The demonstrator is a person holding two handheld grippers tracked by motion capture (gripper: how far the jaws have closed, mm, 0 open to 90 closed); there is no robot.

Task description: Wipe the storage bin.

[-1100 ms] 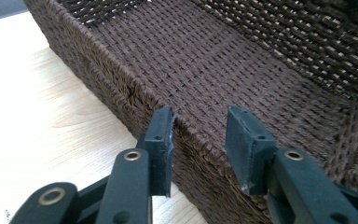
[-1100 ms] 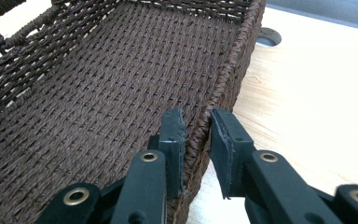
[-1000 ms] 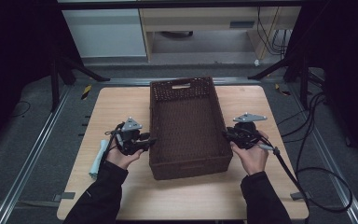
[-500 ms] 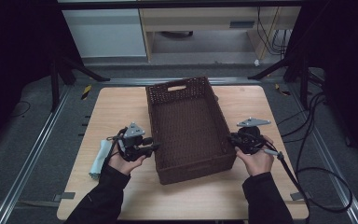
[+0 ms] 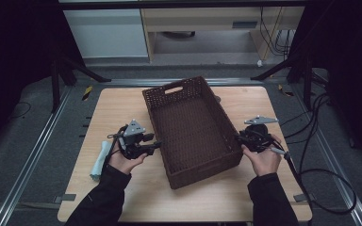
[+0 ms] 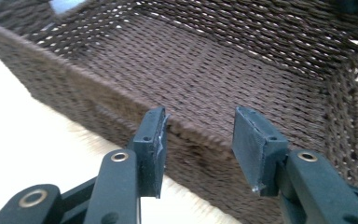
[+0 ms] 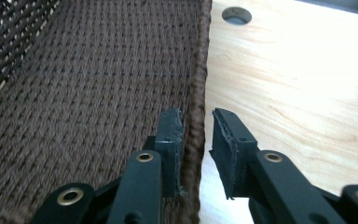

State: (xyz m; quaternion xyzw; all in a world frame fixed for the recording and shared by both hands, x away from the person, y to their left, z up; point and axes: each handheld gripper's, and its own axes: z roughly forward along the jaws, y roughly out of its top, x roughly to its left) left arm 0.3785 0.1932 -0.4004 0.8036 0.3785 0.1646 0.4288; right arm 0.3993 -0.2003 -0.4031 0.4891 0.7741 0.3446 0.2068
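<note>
The brown woven basket (image 5: pixel 192 129) lies in the middle of the wooden table (image 5: pixel 273 99), turned a little so that its far end with the handle hole points to the left and away from the person. It looks empty inside.

The right gripper (image 5: pixel 243 139) stands at the right long wall of the basket. In the right gripper view its jaws straddle the rim (image 7: pixel 196 116) — one pad (image 7: pixel 171 135) inside the basket, touching or almost touching the weave, and the other outside with a small gap to the wall. So the jaws are not fully closed on the wall; I judge this as a loose hold, good for steering the basket.

The left gripper (image 5: pixel 156 145) is at the left long wall, near the front. Its jaws are clearly apart in the left gripper view, with the rim (image 6: pixel 121 100) just beyond the pads (image 6: pixel 251 140); it grips nothing. With one gripper on each long side, the person can probably turn or slide the basket evenly.

A light blue cloth (image 5: pixel 100 160) lies on the table just beside the left hand (image 5: pixel 122 160). The table is pale wood with a round hole (image 7: pixel 236 15) near the basket. Around it the room is dark, with metal rails on the floor, black cables at the right and pale furniture behind.
</note>
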